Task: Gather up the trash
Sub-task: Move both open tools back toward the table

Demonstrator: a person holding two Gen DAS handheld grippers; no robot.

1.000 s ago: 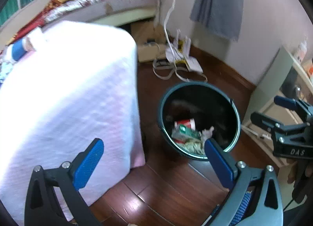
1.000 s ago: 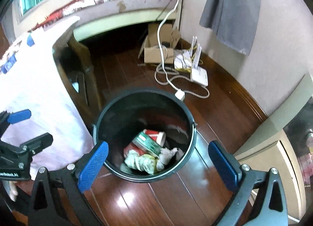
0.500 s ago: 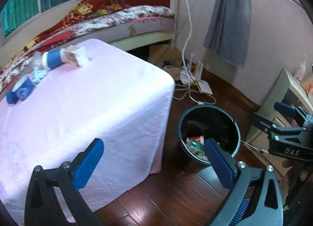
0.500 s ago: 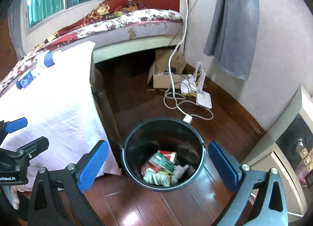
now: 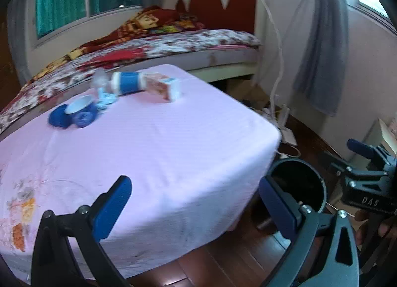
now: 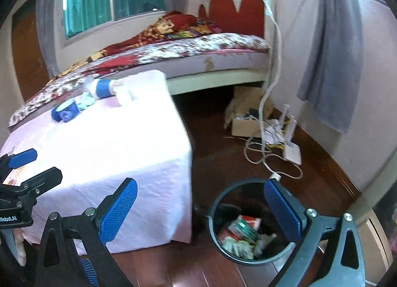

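Observation:
A black trash bin [image 6: 224,196] stands on the floor by the table's corner, holding a red and green carton [image 6: 244,227] and crumpled paper; its rim [image 5: 295,162] shows in the left wrist view. On the pink-clothed table [image 5: 161,143] lie a blue-banded bottle [image 5: 127,83], a small carton [image 5: 165,88], a blue cup [image 5: 79,110] and blue wrappers [image 5: 58,118]. My left gripper [image 5: 196,205] hangs open over the table's near edge, empty. My right gripper [image 6: 201,210] is open and empty above the floor beside the bin.
A bed [image 6: 188,48] with a red headboard runs behind the table. A cardboard box [image 6: 248,123], white cables and a router [image 6: 291,153] clutter the floor near the wall. A grey curtain [image 6: 332,58] hangs at the right. A cabinet [image 5: 384,133] stands right of the bin.
Both grippers have risen and tilted up away from the bin, so the table top and its trash came into view. The bin has slid to the lower right. Both stay open.

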